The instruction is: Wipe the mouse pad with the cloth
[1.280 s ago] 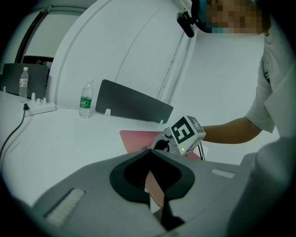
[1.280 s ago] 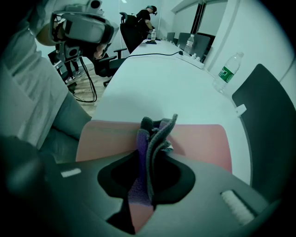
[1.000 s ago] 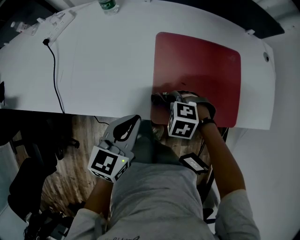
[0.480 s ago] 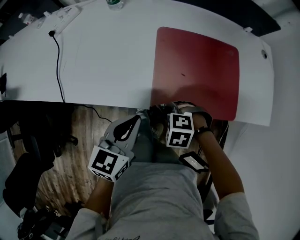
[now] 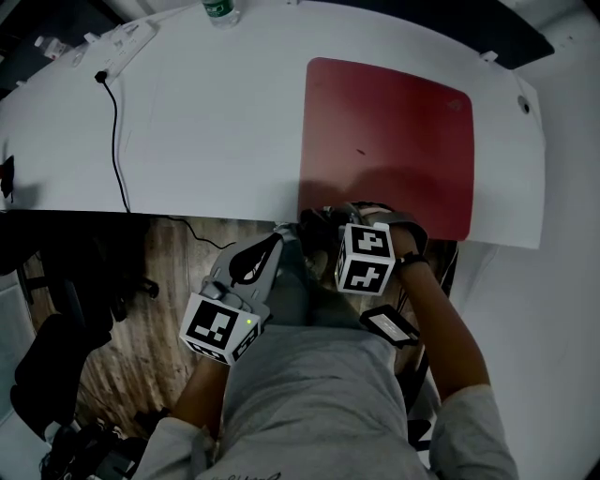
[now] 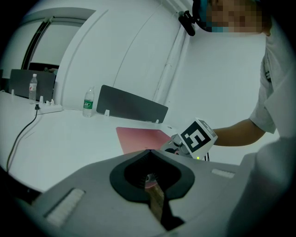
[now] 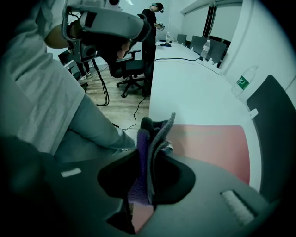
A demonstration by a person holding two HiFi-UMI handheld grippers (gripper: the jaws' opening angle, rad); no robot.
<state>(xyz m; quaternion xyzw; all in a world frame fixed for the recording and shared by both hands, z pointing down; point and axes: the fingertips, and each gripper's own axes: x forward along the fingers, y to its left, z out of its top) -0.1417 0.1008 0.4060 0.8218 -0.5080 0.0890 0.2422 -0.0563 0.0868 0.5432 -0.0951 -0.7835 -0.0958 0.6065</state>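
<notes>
The red mouse pad (image 5: 384,141) lies flat on the right half of the white table (image 5: 216,131). My right gripper (image 5: 323,223) hovers at the table's front edge, just off the pad's near left corner, shut on a folded purple and grey cloth (image 7: 150,143). In the right gripper view the cloth sticks up between the jaws, with the pad (image 7: 208,143) beyond it. My left gripper (image 5: 267,246) is held low over the person's lap, below the table edge. Its jaws are shut with nothing in them (image 6: 150,178), and the right gripper's marker cube (image 6: 198,137) shows ahead of it.
A water bottle (image 5: 217,11) and a power strip (image 5: 117,42) stand at the table's far left, with a black cable (image 5: 114,141) running to the front edge. An office chair (image 5: 56,281) stands on the wood floor to the left. A dark panel (image 6: 134,109) stands behind the pad.
My right gripper with the cloth has drawn back off the pad's near left corner toward the table's front edge. The left gripper has stayed where it was.
</notes>
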